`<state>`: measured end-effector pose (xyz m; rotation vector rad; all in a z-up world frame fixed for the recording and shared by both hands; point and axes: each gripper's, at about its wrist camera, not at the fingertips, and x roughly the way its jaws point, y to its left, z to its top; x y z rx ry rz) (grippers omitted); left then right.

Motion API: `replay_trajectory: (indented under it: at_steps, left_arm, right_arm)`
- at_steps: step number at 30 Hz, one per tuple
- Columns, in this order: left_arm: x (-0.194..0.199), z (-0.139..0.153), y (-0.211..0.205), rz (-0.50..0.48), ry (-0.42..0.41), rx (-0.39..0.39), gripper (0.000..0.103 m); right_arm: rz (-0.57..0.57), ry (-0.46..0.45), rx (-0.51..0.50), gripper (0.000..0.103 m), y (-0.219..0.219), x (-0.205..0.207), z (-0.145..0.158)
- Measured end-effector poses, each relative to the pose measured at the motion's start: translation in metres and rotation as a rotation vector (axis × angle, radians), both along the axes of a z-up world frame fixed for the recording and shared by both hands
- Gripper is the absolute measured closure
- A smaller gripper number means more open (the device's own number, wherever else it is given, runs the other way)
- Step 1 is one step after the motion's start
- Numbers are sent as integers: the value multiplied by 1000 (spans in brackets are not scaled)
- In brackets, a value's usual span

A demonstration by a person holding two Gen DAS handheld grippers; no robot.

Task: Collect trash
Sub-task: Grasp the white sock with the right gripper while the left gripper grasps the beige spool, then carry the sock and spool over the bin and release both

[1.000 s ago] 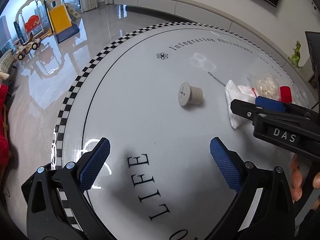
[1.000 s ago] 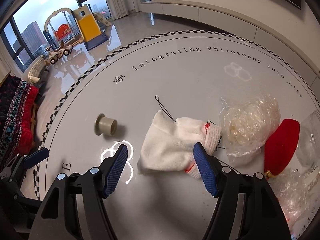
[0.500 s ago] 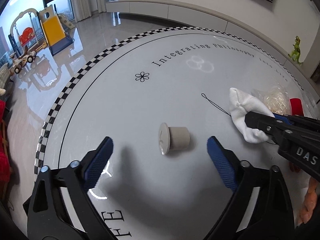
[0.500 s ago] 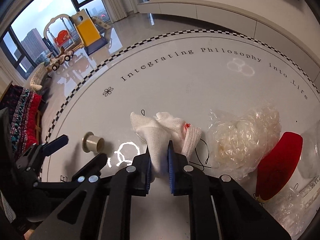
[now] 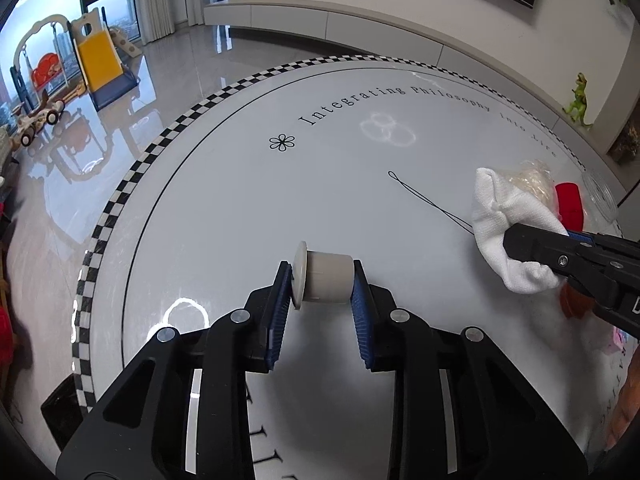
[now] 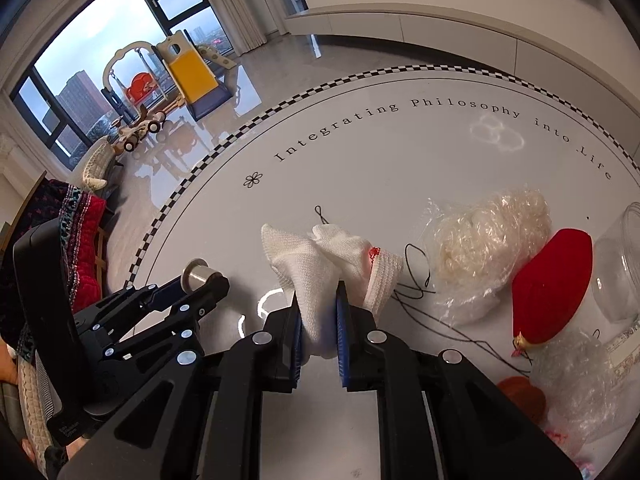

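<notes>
My left gripper [image 5: 320, 292] is shut on a small beige empty spool [image 5: 324, 278] that lies on its side on the round white table [image 5: 240, 208]; the spool also shows in the right wrist view [image 6: 198, 274]. My right gripper [image 6: 318, 320] is shut on a white knitted glove [image 6: 320, 268] and holds it bunched up just above the table; the glove also shows in the left wrist view [image 5: 508, 220]. A black thread [image 5: 428, 202] trails from the glove across the table.
Right of the glove lie crumpled clear plastic [image 6: 484, 240], a red pointed pouch [image 6: 556, 280], a clear jar [image 6: 620, 264] and more plastic wrap [image 6: 576, 372]. The table's checkered rim [image 5: 120, 208] runs along the left. Children's toys stand on the floor beyond.
My left gripper moved forward to the spool and shut on it. My right gripper shut on the glove and lifted it off the table into a bunch.
</notes>
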<state>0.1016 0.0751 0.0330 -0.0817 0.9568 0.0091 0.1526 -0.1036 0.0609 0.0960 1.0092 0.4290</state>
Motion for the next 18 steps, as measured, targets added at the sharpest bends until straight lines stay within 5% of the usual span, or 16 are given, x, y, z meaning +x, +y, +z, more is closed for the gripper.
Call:
replay_trajectory:
  at_steps: [18]
  left_arm:
    - [-144,37,41,47,-62,12,74]
  right_arm:
    - [113,3,41,88,59,-123,25]
